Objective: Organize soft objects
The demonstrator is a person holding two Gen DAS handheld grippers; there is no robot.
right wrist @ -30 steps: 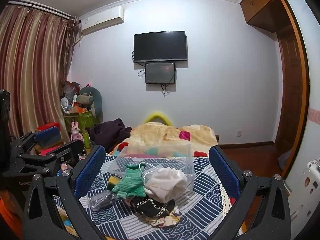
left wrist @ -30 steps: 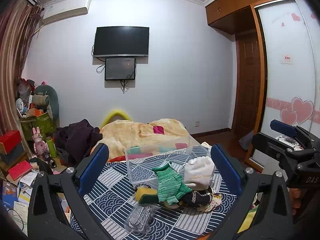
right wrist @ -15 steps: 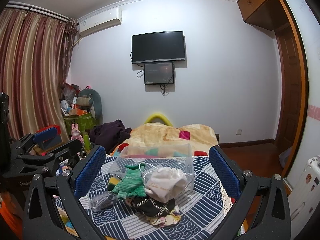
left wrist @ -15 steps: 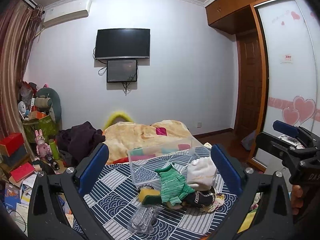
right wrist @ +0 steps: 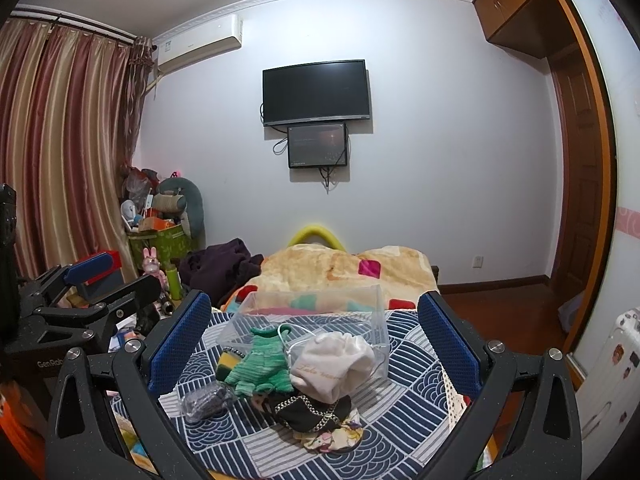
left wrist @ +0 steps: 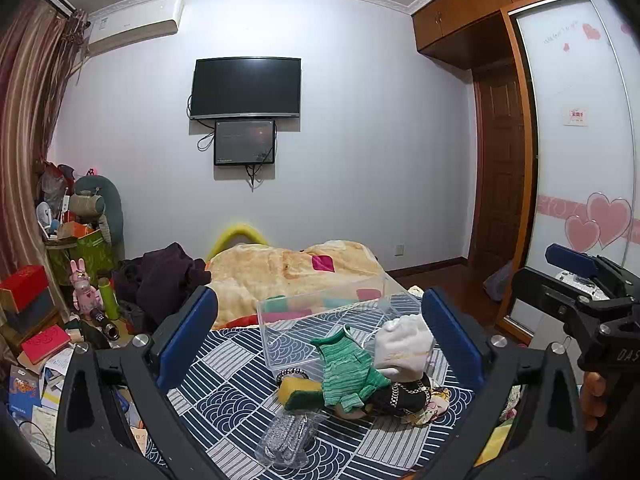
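A pile of soft things lies on a blue patterned cloth (left wrist: pixel 224 392): green knit gloves (left wrist: pixel 346 368), a white cloth pouch (left wrist: pixel 404 346), a yellow-green sponge (left wrist: pixel 298 392), a black item with a gold chain (left wrist: pixel 404 394) and a bagged grey item (left wrist: pixel 286 438). A clear plastic box (left wrist: pixel 304 320) stands just behind them. My left gripper (left wrist: pixel 320 336) is open and empty, held back above the pile. My right gripper (right wrist: pixel 314 338) is open and empty, also held back from the gloves (right wrist: pixel 258 366) and pouch (right wrist: pixel 332 364).
A bed with a beige blanket (left wrist: pixel 288 268) lies beyond the box. Dark clothes (left wrist: pixel 160 276), boxes, books and toys crowd the left floor (left wrist: pixel 44 336). A wardrobe with heart stickers (left wrist: pixel 580 200) stands right. The other gripper shows at the right edge (left wrist: pixel 576 300).
Both views have drifted slightly; the left gripper has shifted a little left and tilted up. Nothing on the cloth has moved and both grippers stay open.
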